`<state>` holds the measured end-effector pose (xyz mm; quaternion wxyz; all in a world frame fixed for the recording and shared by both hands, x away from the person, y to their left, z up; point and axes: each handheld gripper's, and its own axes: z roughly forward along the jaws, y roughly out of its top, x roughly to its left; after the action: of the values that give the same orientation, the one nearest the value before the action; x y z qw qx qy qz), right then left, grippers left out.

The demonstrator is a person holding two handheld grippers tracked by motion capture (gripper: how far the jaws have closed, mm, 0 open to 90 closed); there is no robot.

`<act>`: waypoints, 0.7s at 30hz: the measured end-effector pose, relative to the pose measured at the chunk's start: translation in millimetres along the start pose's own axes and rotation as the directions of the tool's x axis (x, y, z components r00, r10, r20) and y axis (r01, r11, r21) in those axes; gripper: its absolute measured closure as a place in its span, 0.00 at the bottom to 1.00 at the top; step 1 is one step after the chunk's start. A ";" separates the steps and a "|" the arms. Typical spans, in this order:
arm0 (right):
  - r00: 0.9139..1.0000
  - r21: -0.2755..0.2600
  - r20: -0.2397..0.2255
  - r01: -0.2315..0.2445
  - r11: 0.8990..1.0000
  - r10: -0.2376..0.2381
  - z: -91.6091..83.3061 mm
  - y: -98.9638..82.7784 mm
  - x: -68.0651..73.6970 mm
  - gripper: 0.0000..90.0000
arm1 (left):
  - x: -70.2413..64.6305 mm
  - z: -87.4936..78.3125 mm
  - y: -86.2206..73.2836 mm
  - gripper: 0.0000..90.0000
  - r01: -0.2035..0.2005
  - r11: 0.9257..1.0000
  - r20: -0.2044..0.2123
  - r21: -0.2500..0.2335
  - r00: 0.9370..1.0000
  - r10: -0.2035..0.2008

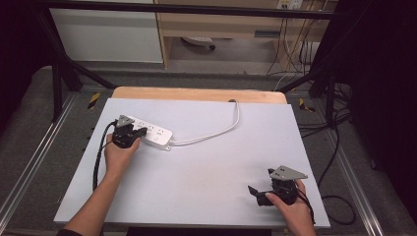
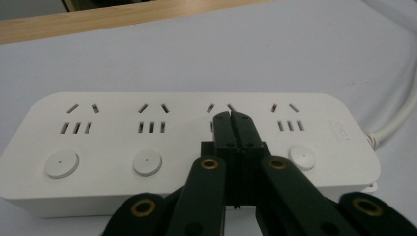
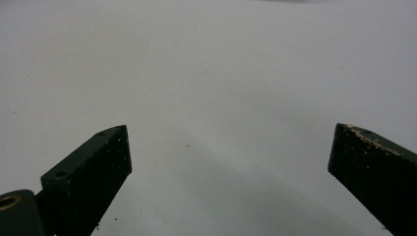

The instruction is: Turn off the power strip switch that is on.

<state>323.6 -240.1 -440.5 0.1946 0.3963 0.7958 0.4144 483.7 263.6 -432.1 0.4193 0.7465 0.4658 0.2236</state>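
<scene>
Grey floor [image 1: 44,105], wooden desk [image 1: 216,22], white cabinet [image 1: 105,34], black frame bar [image 1: 187,8] beyond.

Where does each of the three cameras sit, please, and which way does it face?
High view: above the person's side, looking forward and down on the table; both forearms show, with the left tool and right tool.
Left gripper view: on the left tool, shut, jaws touching over the power strip.
Right gripper view: on the right tool, open over bare table.
Shared: high and left views show the power strip.
</scene>
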 end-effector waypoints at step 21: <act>1.000 -0.001 -0.005 -0.006 1.000 0.006 -0.5 -0.4 -0.9 0.04 | -0.4 2.2 -1.1 1.00 -0.012 1.000 -0.011 0.012 1.000 0.012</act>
<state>323.7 -241.2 -440.5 0.1915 0.3977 0.7948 0.4165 484.5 262.6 -434.3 0.4110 0.7504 0.4650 0.2275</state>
